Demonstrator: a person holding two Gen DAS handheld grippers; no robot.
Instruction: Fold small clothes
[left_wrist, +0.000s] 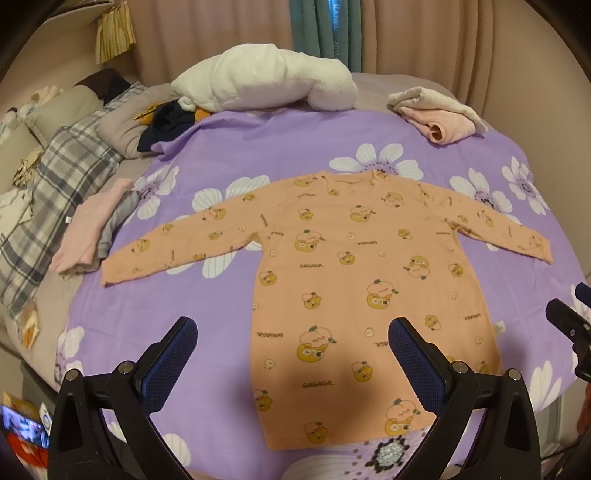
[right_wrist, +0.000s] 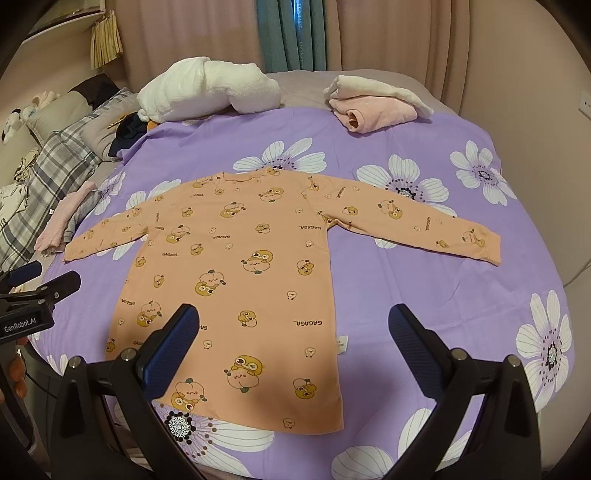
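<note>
An orange long-sleeved child's shirt (left_wrist: 354, 273) with a cartoon print lies flat on the purple flowered sheet (left_wrist: 207, 306), both sleeves spread out, hem toward me. It also shows in the right wrist view (right_wrist: 243, 280). My left gripper (left_wrist: 291, 332) is open and empty, held above the shirt's lower left part. My right gripper (right_wrist: 293, 321) is open and empty, above the shirt's lower right part. The left gripper also shows at the left edge of the right wrist view (right_wrist: 44, 277), and the right gripper at the right edge of the left wrist view (left_wrist: 569, 314).
A white fluffy blanket (left_wrist: 266, 77) and a folded pink and cream garment (left_wrist: 439, 112) lie at the far edge. Folded pink and grey clothes (left_wrist: 92, 232) lie left of the shirt. A plaid cloth and pillows (left_wrist: 55, 177) fill the far left. Curtains hang behind.
</note>
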